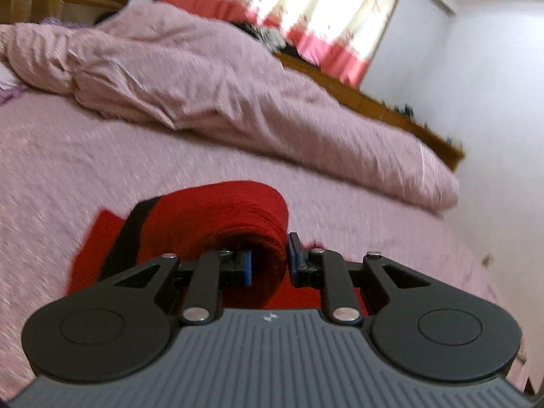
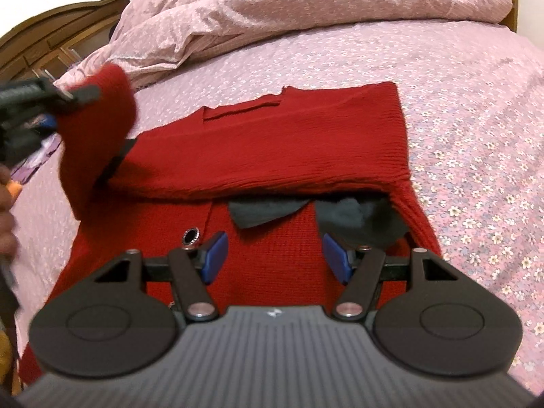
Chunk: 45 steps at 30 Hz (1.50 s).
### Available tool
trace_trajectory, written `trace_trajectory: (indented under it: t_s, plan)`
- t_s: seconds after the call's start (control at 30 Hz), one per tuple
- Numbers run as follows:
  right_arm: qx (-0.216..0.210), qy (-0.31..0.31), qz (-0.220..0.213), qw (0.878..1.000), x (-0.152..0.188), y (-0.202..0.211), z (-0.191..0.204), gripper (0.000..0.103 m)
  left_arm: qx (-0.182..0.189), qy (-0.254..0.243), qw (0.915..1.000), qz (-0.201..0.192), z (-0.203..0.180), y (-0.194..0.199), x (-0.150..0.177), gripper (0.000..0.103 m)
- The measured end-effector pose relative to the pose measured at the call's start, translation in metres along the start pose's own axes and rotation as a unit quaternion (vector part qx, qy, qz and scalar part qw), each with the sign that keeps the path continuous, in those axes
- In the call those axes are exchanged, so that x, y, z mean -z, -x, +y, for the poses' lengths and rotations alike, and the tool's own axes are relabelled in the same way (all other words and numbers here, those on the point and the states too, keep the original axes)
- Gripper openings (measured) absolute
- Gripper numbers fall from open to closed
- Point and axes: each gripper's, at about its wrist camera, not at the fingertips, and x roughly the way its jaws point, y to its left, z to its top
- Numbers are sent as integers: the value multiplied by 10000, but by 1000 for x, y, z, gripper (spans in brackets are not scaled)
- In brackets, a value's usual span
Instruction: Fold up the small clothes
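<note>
A small red knitted cardigan (image 2: 278, 142) with black collar pieces (image 2: 265, 214) and a round button (image 2: 191, 236) lies on the pink bedspread, one sleeve folded across its chest. My left gripper (image 1: 268, 265) is shut on the other red sleeve (image 1: 231, 217), which has a black trim, and holds it lifted. It also shows at the left of the right wrist view (image 2: 57, 102), raised over the cardigan's left side. My right gripper (image 2: 272, 258) is open and empty, low over the cardigan's front, near the collar.
A rumpled pink duvet (image 1: 190, 71) is heaped along the far side of the bed (image 2: 476, 108). A wooden headboard (image 1: 374, 102), red and white curtains (image 1: 316, 17) and a wooden cabinet (image 2: 51, 47) stand around it.
</note>
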Motion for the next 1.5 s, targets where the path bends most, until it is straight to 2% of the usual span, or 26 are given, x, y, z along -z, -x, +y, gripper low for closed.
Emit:
trace_trajectory:
  t_s: [0.17,0.3,0.37,0.47,0.6,0.7,0.8,0.93,1.07,1.13,1.33,1.5]
  plan:
    - [-1,-135,-54,9999,-2,1,-6,64,-167,-373,9981,461,-8,-37,29,23]
    - [-36,-145,-45,9999,-1,-1,-6,64,-271,-781,9926,894,-11,-58,43,24]
    - [-52,-136,-23,9999,0,-3,-5,64,-327,-998,9880,1129,-10,-59,50,25]
    - [-61,-140,8,9999,0,-5,-5,64,-341,-1251,9841,1216,-10,-51,57,30]
    - [-47,-91,12,9999,-1,-6,-3,64,-231,-1482,9790,1383,-9,-31,56,58]
    - [-18,-24,12,10000,-2,-7,0,64,-407,-1600,9749,1495,-9,-16,55,63]
    - [-9,108,-14,9999,-2,-6,7,64,-460,-1398,9777,1499,2,3,52,63]
    - [-22,339,-37,9994,-3,-3,16,64,-844,-870,9832,1364,36,22,46,64]
    - [-90,603,-7,9981,-8,-9,34,64,-1435,-601,9789,1322,68,27,42,63]
    - [-170,772,-39,9969,-13,-13,46,64,-1605,-483,9776,1276,82,29,40,63]
    - [-478,1530,-117,9870,-29,-30,90,64,-1859,-310,9748,1192,104,27,39,63]
    - [-459,1983,34,9791,-39,-59,117,64,-1846,-323,9754,1159,107,25,39,64]
